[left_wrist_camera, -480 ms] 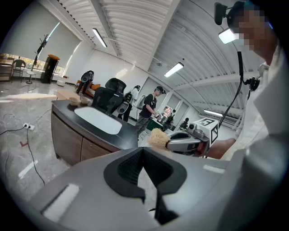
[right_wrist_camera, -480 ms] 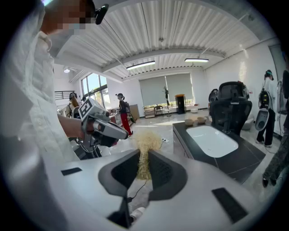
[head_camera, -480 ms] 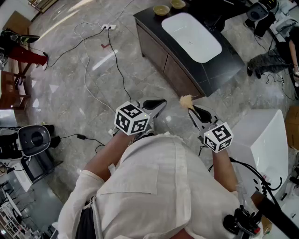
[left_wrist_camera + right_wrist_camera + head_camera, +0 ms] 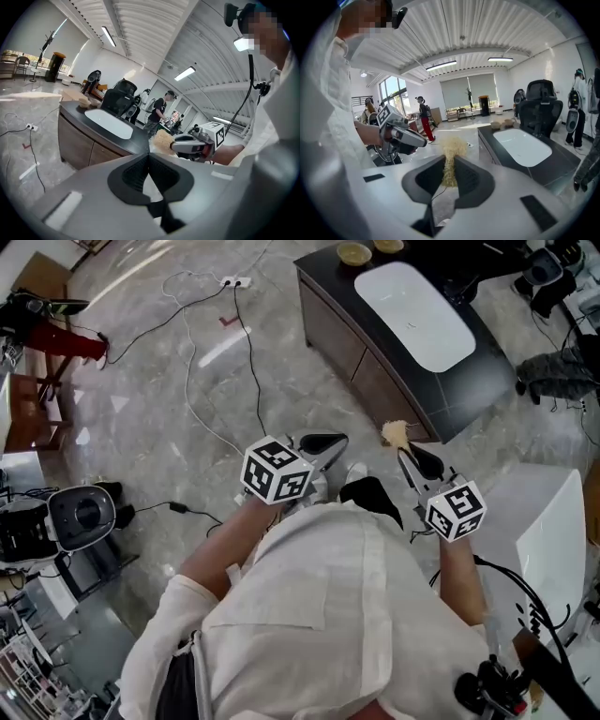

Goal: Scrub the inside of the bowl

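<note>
Bright ceiling strips (image 4: pixel 108 36), glare on floor (image 4: pixel 221 346), fisheye warping at edges

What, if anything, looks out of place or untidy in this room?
Loose black and white cables sprawl across the grey marble floor from a white power strip near the dark sink cabinet, a likely trip risk. Nothing looks spilled or broken.
</note>
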Tool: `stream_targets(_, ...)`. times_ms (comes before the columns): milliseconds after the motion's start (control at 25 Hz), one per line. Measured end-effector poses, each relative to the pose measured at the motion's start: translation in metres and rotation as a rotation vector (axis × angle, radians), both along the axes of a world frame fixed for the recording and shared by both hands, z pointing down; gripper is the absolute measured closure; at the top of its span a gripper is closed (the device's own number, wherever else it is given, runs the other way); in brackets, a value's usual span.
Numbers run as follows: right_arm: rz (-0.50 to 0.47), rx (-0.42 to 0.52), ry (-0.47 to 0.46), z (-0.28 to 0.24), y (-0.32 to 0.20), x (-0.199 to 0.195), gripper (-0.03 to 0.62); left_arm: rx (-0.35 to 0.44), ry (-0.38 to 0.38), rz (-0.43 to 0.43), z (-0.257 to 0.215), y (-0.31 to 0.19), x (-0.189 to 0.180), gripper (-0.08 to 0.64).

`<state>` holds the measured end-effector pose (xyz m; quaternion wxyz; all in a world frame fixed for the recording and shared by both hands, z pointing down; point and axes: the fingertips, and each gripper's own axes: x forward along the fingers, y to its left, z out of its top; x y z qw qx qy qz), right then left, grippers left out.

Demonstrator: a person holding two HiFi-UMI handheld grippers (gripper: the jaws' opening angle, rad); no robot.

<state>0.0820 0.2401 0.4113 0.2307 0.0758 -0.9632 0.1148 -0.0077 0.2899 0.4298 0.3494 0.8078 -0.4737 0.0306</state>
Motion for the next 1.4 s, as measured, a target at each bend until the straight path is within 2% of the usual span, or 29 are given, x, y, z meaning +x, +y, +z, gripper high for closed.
stream_targets(200,0.010,-0.016,-0.014,0.005,-0.033,-0.018,0.540,-0.002,0.002,-0.004,0.001,-0.035,-0.020,0.554)
stream_targets(400,0.013,-0.026,-0.039,0.014,-0.085,-0.052,0.540,-0.019,-0.004,-0.018,0.002,-0.080,-0.048,0.554)
stream_targets(600,-0.006,-0.034,-0.072,0.003,-0.158,-0.089,0.540,-0.032,-0.012,-0.019,-0.006,-0.154,-0.077,0.552)
stream_targets(840,-0.020,-0.027,-0.089,0.000,-0.222,-0.106,0.541,0.002,-0.043,-0.028,-0.017,-0.229,-0.093,0.552)
stream_targets(1040,0.000,-0.045,-0.078,0.004,-0.262,-0.120,0.540,-0.003,-0.038,0.011,-0.020,-0.280,-0.110,0.546)
stream_targets(1240,0.080,-0.049,-0.067,0.011,-0.294,-0.133,0.541,0.000,-0.030,0.088,-0.021,-0.334,-0.140,0.531)
stream_targets(1400,0.161,-0.045,-0.049,0.018,-0.321,-0.139,0.541,0.009,-0.017,0.124,-0.020,-0.392,-0.180,0.523)
